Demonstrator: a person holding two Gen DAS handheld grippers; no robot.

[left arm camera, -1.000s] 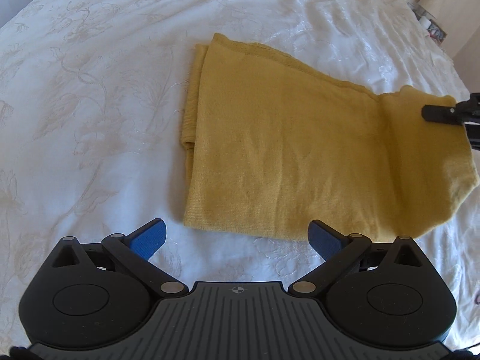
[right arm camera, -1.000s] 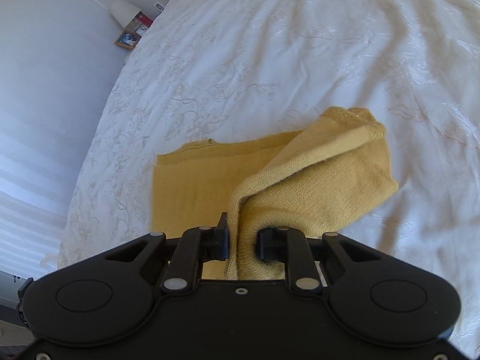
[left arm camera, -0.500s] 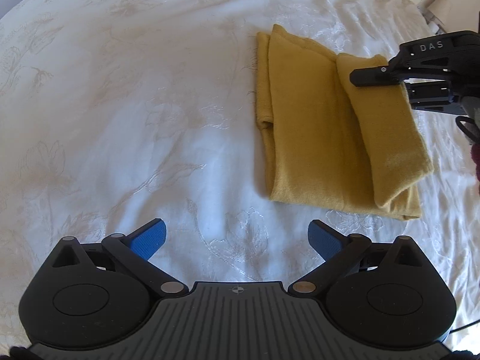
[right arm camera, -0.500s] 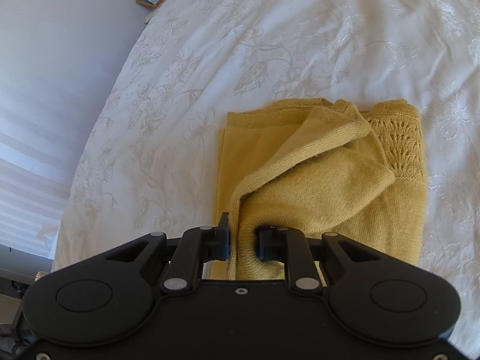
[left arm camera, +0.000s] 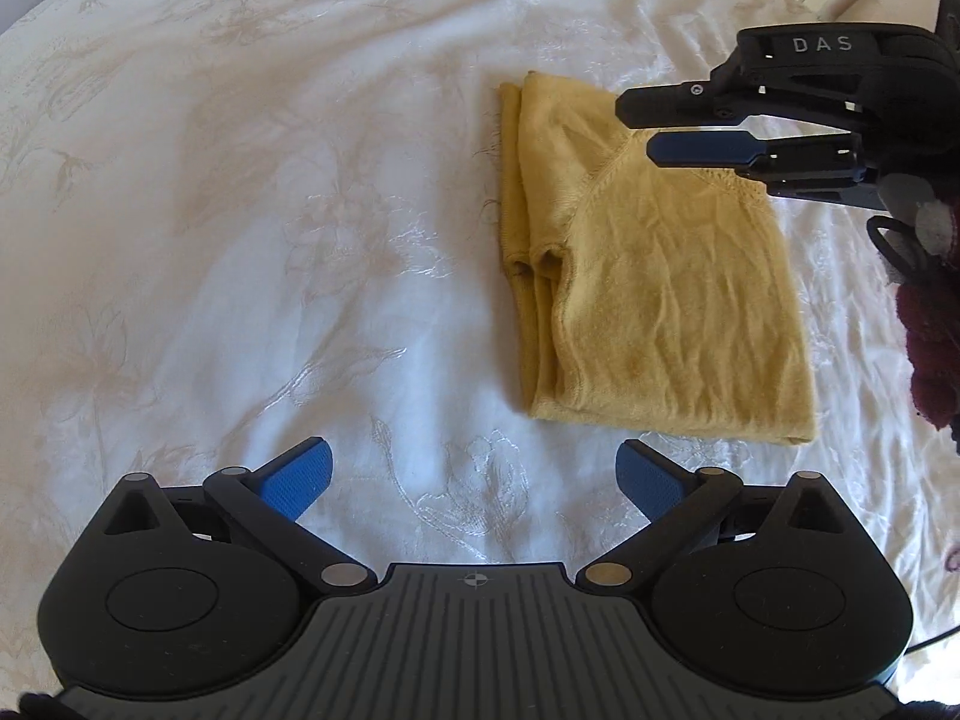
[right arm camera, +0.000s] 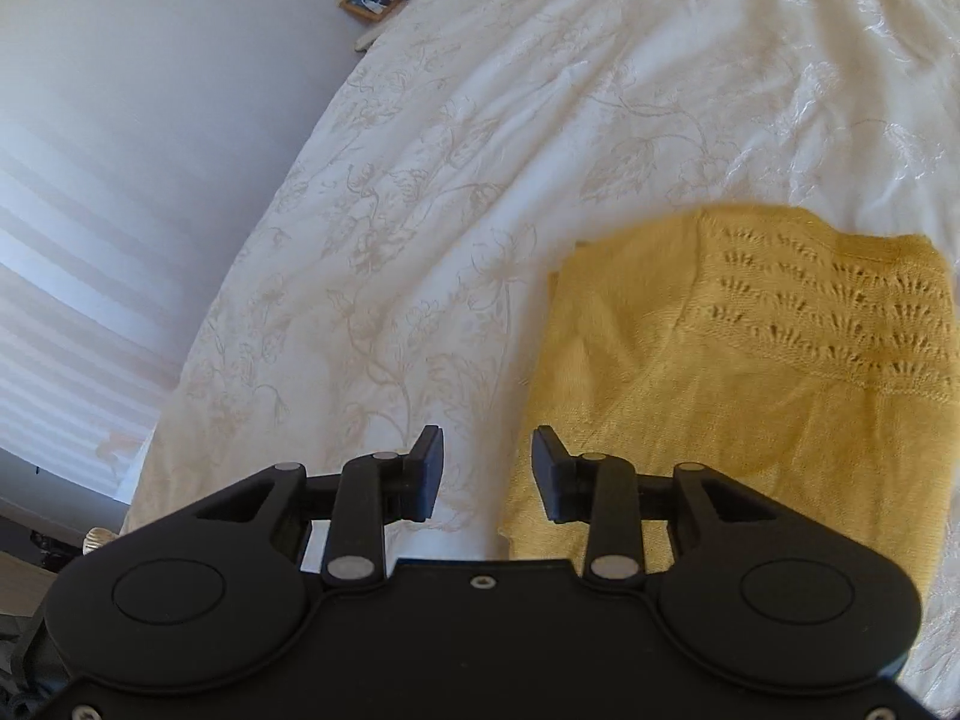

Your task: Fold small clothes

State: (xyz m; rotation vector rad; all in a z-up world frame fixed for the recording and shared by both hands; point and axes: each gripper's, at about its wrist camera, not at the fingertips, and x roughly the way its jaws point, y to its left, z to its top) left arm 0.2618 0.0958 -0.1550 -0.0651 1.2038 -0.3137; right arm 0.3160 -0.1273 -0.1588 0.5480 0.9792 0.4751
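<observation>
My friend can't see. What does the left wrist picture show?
A folded yellow knit garment lies flat on a white flowered bedspread. The right gripper hovers over its far end, holding nothing, and the open left gripper waits nearby, empty.

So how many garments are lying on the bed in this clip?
1. A mustard-yellow knitted garment lies folded on the white embroidered bedspread, below the right tongs. A dark maroon fabric at the left-wrist view's right edge may be another garment or a sleeve; I cannot tell.
</observation>
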